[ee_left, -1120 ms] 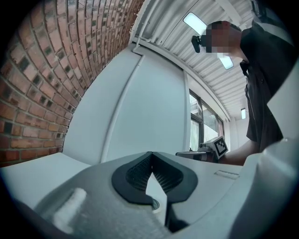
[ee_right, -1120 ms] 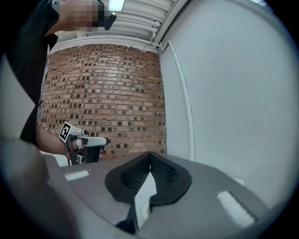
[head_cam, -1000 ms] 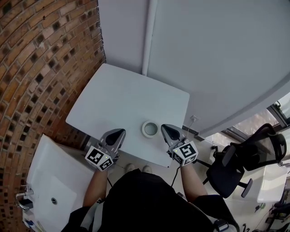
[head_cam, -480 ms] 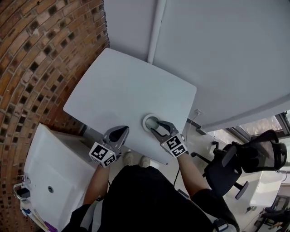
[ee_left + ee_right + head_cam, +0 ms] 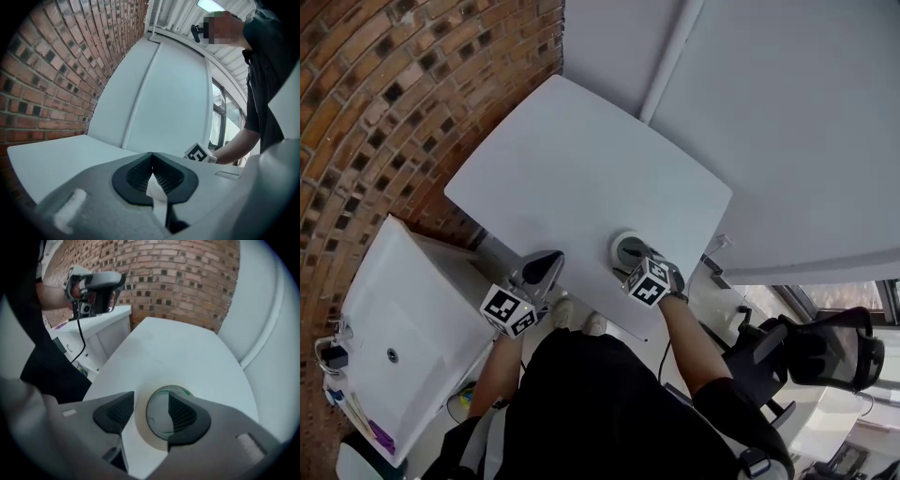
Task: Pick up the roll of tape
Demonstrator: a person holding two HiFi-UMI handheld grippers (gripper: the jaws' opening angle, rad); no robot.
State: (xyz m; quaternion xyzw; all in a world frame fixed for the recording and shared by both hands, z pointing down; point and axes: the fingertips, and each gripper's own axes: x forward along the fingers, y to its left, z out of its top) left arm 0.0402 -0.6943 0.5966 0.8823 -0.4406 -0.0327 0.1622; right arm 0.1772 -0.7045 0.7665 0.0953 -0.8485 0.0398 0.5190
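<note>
White tape roll (image 5: 142, 420) half hidden under right gripper (image 5: 151, 408), fingers just opening astride its wall; left gripper (image 5: 152, 159) fingers closed.

A white surface (image 5: 581, 169) fills the middle of the head view. A roll of tape (image 5: 619, 247) lies flat near its lower right edge.

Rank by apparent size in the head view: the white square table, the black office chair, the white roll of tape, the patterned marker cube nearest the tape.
1. White square table
2. Black office chair
3. Patterned marker cube and white roll of tape: about alike, tape partly hidden.
</note>
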